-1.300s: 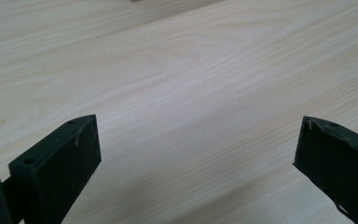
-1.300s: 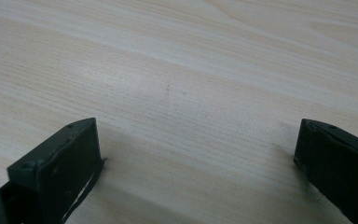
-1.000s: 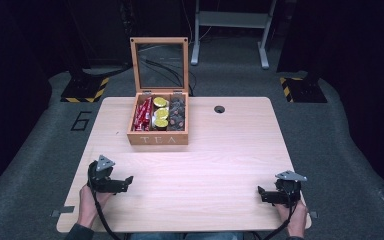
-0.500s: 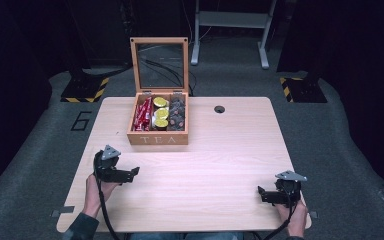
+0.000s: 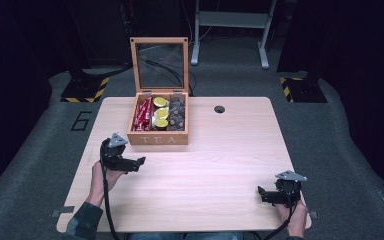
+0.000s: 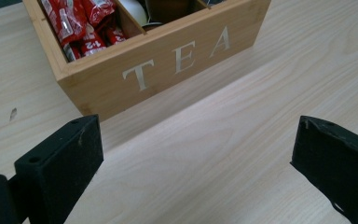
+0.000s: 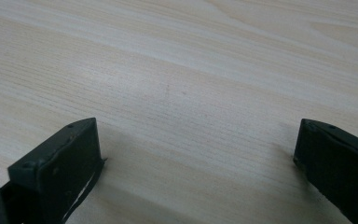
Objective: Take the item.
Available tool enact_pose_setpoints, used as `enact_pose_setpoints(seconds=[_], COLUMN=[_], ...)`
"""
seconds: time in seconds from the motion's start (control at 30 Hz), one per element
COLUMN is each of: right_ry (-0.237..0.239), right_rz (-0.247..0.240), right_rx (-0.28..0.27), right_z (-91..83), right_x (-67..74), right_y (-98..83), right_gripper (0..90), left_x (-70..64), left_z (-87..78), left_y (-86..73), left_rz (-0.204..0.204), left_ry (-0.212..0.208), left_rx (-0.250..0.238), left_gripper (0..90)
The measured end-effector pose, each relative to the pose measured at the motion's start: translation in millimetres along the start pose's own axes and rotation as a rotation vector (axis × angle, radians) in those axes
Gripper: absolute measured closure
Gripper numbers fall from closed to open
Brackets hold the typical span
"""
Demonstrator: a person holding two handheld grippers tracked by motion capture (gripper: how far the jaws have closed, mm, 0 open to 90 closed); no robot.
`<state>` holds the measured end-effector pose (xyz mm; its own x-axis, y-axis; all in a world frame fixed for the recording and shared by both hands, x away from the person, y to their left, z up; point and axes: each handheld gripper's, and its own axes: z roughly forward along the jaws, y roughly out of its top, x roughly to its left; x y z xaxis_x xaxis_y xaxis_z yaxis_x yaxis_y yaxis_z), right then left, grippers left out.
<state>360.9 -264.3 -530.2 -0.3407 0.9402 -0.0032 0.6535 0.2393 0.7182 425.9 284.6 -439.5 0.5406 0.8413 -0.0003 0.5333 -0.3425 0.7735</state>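
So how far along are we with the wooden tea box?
Done: the wooden tea box has its glass lid up, with red packets inside. In hand: nothing; the left gripper sits open near the box. Left: everything else; the right gripper rests open, far off.

Left hand-held gripper (image 5: 139, 162) and right hand-held gripper (image 5: 261, 192), jaws spread wide

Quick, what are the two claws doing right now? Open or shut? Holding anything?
Left claw: open, holding nothing, pointed at the tea box.
Right claw: open, holding nothing, over bare table.
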Motion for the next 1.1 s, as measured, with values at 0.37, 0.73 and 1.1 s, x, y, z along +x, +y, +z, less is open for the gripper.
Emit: enact_pose_setpoints(seconds=[0.37,0.73,1.1], right_ry=[-0.001,-0.003,-0.003], right_rz=[0.001,0.004,0.009], right_rx=[0.000,0.001,-0.001], right_z=[0.0,-0.1,-0.1], right_x=[0.0,0.1,0.3], right_y=[0.0,0.0,0.1], right_gripper=[0.0,0.0,0.0], left_x=[3.5,5.4,7.0], left_z=[5.6,11.9,23.5], left_y=[21.8,39.2,58.9], left_rz=[0.016,0.032,0.046], left_ry=[-0.002,-0.012,-0.026], left_rx=[-0.007,-0.002,0.000], left_gripper=[1.5,1.8,2.3])
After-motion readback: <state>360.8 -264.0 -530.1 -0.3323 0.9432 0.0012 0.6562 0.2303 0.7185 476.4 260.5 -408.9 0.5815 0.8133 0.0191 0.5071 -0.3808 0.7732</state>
